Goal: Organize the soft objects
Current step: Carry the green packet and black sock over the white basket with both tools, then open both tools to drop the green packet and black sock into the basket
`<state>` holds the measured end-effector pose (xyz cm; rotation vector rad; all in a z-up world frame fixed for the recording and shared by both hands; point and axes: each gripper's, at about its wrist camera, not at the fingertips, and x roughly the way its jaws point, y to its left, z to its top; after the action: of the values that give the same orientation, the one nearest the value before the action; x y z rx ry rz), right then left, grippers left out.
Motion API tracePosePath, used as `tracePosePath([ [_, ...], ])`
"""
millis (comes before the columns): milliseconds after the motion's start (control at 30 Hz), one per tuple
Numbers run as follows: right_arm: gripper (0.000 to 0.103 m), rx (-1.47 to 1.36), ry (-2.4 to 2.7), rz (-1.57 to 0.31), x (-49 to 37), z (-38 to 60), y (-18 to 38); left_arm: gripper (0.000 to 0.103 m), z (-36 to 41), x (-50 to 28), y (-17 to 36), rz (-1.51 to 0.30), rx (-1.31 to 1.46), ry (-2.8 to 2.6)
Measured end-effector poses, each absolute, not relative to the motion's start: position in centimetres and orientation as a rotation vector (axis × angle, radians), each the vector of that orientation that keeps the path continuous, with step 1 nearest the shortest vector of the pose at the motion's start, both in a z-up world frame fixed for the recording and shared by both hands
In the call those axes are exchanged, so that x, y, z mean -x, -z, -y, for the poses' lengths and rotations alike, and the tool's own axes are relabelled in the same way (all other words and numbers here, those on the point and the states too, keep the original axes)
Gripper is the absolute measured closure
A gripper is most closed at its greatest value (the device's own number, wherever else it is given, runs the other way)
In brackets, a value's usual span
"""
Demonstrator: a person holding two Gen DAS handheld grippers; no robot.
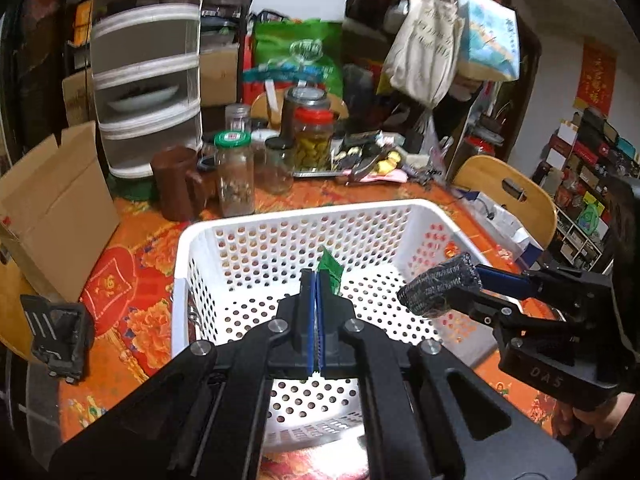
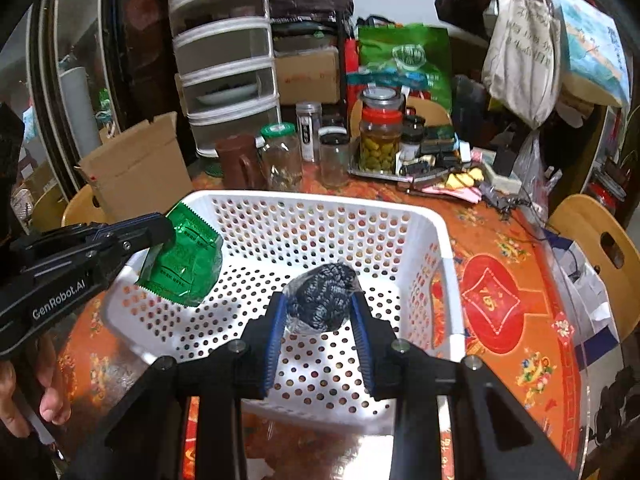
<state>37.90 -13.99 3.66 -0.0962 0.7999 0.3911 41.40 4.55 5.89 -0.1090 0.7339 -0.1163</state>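
Over the white basket (image 2: pixel 440 240) on the table, the left gripper (image 1: pixel 316 280) pinches a light, crinkly green packet (image 2: pixel 184 264) by its top edge, while the right gripper (image 2: pixel 320 304) squeezes a soft, squashy dark bundle (image 2: pixel 324 296) around its middle.

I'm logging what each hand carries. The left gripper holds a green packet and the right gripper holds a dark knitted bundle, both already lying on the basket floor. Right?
Not quite. The left gripper does hold the green packet and the right gripper the dark knitted bundle, but both hang above the white basket, as the right wrist view shows.
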Motion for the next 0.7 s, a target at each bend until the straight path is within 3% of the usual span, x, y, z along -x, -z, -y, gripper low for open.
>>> tracePosePath([
  [700,0.071,0.140,-0.330,-0.940,-42.8,13.1,1.7,0.102,-3.7,-47.3,1.3,-0.963,0.084,0.046],
])
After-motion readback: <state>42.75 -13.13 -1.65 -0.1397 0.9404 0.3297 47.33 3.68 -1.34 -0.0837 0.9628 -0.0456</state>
